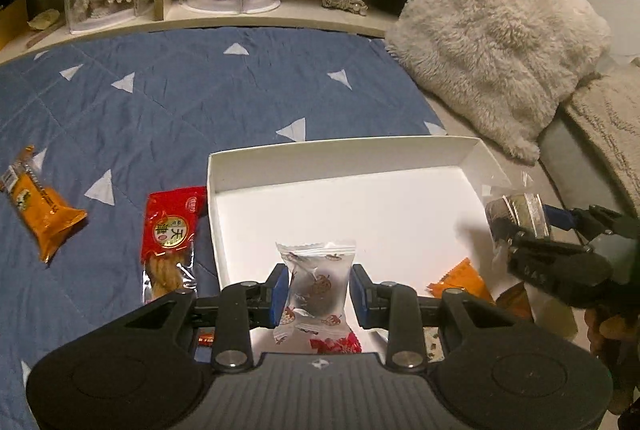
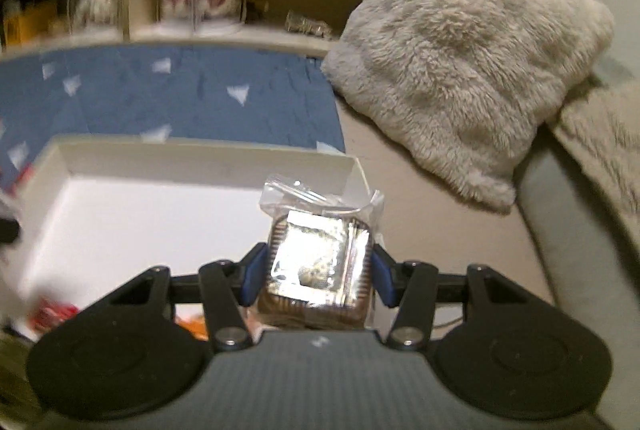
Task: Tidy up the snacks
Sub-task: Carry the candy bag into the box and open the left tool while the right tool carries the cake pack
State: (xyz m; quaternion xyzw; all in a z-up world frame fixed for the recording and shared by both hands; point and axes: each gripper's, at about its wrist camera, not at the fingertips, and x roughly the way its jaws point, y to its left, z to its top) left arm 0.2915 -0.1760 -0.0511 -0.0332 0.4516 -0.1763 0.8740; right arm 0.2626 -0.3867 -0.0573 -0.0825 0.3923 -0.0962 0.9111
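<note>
Sitting on the blue quilted bedspread with white triangles [image 1: 168, 101], the shallow white cardboard box [image 1: 340, 149] is the collecting place, and most of its floor shows bare, so the sorting looks to be at an early stage. Inside, near the front edge, lie an orange wrapped snack [image 1: 460, 280] and a red-and-white wrapped one [image 1: 336, 344], partly hidden by the tool. Two packets wait outside on the bedspread: a long red packet with a gold round label [image 1: 172, 242] just beside the box's left wall, and an orange packet [image 1: 40, 213] further left. The left gripper [image 1: 319, 294] is clamped on a frosted white sachet with a dark round sweet inside [image 1: 314, 282], held over the box's front. The right gripper [image 2: 318, 276] pinches a clear-wrapped brown ridged cake with a silvery top [image 2: 316, 262] over the box's right corner. Judging from this, both carried pieces need releasing, then the two outside.
</note>
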